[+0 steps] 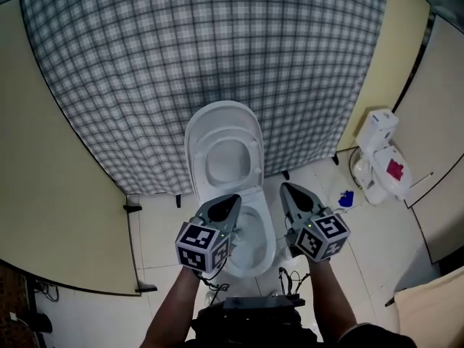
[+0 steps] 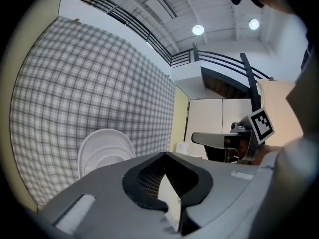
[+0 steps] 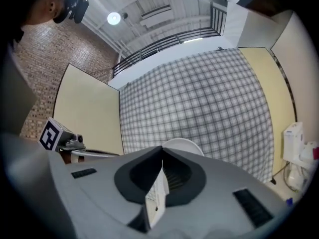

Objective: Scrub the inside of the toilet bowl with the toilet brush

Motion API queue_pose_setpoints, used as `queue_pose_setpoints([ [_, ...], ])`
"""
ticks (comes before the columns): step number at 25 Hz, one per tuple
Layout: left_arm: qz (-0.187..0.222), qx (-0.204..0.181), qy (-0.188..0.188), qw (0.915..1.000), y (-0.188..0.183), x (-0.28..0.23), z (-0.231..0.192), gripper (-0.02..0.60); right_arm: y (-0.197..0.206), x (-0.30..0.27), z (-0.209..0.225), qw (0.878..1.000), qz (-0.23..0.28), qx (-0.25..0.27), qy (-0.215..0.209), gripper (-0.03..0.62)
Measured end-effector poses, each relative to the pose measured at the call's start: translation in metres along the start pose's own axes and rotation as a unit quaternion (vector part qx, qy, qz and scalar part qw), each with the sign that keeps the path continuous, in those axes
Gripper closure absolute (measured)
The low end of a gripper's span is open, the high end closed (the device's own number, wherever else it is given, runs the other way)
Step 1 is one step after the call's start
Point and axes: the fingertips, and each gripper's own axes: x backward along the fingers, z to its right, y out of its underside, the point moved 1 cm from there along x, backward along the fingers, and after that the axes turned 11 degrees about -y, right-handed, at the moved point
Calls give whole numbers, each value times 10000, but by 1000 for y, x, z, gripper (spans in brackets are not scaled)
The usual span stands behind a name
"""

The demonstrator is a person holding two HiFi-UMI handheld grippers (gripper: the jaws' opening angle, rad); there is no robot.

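The toilet bowl [image 1: 267,246] stands on the white tiled floor [image 1: 163,245], directly in front of the person. Its long axis runs from the person straight to the plaid wall [image 1: 181,64]. The rounded front end points back at the person, and the open bowl faces up. The lid [image 1: 225,118] and seat are raised upright against the wall at the far end.

The left gripper [image 1: 233,198] hovers over the bowl's left rim and the right gripper [image 1: 285,188] over its right rim. Both aim at the wall, side by side and apart. In the left gripper view the fingers [image 2: 109,183] are clenched tip to tip with nothing between them. In the right gripper view the fingers [image 3: 99,183] are likewise pressed together and empty.

A cream partition [image 1: 51,194] closes the left side, with a narrow strip of floor between it and the bowl. The right side has more room. Bare tiles run out to a white fixture [image 1: 378,167] against the right partition [image 1: 391,56]. Its kind is too small to tell. A small blue thing [image 1: 346,199] lies on the floor between the fixture and the bowl. Cables [image 1: 290,278] lie by the bowl's base.
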Motion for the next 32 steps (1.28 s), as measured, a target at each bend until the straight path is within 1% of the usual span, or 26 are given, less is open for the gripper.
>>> queue_pose_setpoints([
  [2, 108, -14, 48, 9999, -16, 4, 2, 572, -18, -1, -10, 9989, 375, -139, -248, 594],
  [4, 234, -24, 88, 9997, -29, 7, 3, 572, -34, 1, -17, 9959, 782, -160, -437, 594],
  [5, 291, -27, 102, 9995, -33, 8, 4, 572, -39, 1, -19, 9950, 852, -110, -505, 594],
  [6, 324, -35, 110, 9994, -35, 9, 5, 572, -39, 1, -22, 9950, 808, -21, -581, 594],
  [9, 342, -68, 109, 9993, -39, 11, 8, 572, -34, -2, -32, 9947, 455, 277, -880, 594],
  [12, 336, -100, 146, 9993, -43, 10, 11, 572, -29, -10, -37, 9938, 205, 312, -1044, 594],
  [15, 282, -77, 177, 9994, -38, 11, 9, 572, -24, -20, -46, 9926, 20, 327, -1168, 594],
  [19, 213, -91, 201, 9995, -35, 13, 2, 572, -21, -33, -57, 9910, -129, 419, -1265, 594],
  [25, 135, -61, 140, 9998, -44, 20, 8, 572, -29, -25, -60, 9886, -395, 502, -1364, 594],
  [28, 161, -118, 160, 9997, -50, 22, 11, 572, -35, -23, -61, 9880, -381, 559, -1389, 594],
  [32, 176, -109, 47, 9998, -57, 40, 10, 572, -42, -19, -78, 9855, -408, 591, -1535, 594],
])
